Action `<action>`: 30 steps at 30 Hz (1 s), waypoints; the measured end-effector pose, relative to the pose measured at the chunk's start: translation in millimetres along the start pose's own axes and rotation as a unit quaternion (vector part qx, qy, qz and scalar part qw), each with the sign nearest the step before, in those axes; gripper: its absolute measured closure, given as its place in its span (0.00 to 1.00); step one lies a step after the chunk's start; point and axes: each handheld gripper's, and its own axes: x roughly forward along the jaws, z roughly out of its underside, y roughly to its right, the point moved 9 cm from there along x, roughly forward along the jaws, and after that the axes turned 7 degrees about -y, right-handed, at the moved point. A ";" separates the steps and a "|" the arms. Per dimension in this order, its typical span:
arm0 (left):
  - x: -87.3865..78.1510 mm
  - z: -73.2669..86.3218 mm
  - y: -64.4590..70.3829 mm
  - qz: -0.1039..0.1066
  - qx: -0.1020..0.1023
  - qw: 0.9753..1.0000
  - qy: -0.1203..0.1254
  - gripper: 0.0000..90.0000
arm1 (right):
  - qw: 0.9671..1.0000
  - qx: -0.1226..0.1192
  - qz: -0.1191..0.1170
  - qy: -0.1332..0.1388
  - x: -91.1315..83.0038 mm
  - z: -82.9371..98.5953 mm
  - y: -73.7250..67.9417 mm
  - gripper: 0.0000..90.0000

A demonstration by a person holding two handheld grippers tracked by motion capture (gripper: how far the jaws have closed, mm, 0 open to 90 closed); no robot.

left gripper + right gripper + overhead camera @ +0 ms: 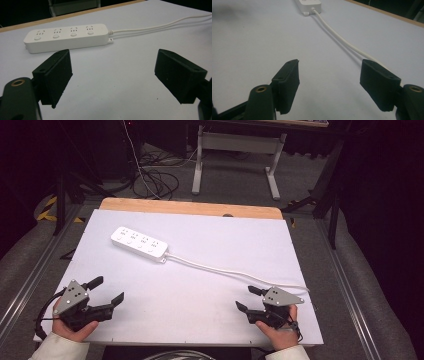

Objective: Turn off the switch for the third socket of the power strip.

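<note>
High view: white four-socket plastic power strip [139,243] lay far-left on the white table board [210,310], its white cord [225,269] trailing toward my right gripper [251,298]. My left gripper [106,290] rested near-left. Left gripper view: jaws wide apart, holding nothing, strip [67,37] ahead. Right gripper view: jaws wide, empty, cord [342,40] beside the right jaw

A white power strip [139,243] is seen at about eleven o'clock on a white board [200,290], with a white cable [225,269] trailed toward four o'clock. A light wooden edge [190,208] is shown at twelve o'clock. Both grippers, the left gripper [107,290] at seven o'clock and the right gripper [248,299] at five o'clock, are coloured black, each topped by a grey plate. White sleeves [57,347] are worn.
</note>
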 end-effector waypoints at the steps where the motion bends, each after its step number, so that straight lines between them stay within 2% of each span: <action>1: -0.3 -0.2 -0.4 0.001 -0.004 1.000 0.000 0.16 | 1.000 -0.001 0.002 0.004 -0.7 -1.0 -0.2 0.36; 4: -0.5 -0.6 -0.1 0.005 -0.009 1.000 0.000 0.16 | 1.000 -0.005 0.004 0.010 -2.4 -2.9 -0.2 0.36; 8: -0.6 -1.0 0.5 0.007 -0.011 1.000 0.002 0.15 | 1.000 -0.007 0.000 0.003 -0.8 -1.3 -0.5 0.36; 10: -0.5 -1.1 0.6 0.006 -0.011 1.000 0.003 0.15 | 1.000 -0.006 -0.011 0.001 -0.5 -1.2 -1.6 0.39; 14: -0.3 0.7 0.2 -0.007 0.013 1.000 -0.004 0.17 | 1.000 -0.013 -0.014 0.000 -1.1 -1.2 -1.7 0.39; 16: 0.0 0.9 0.9 -0.005 0.019 1.000 -0.005 0.17 | 1.000 -0.019 -0.011 0.001 -1.7 -1.6 -1.3 0.39; 22: -0.6 -0.2 -0.7 -0.002 0.001 1.000 -0.003 0.17 | 1.000 -0.018 -0.008 -0.002 -1.0 -0.6 -0.3 0.39; 25: -0.4 0.0 -0.4 0.000 -0.006 1.000 -0.012 0.17 | 1.000 -0.017 -0.009 -0.003 -0.6 -0.5 -0.5 0.39; 30: -2.2 -4.8 -0.6 -0.010 0.004 1.000 -0.023 0.20 | 1.000 -0.016 -0.011 -0.006 0.8 -0.2 -2.1 0.39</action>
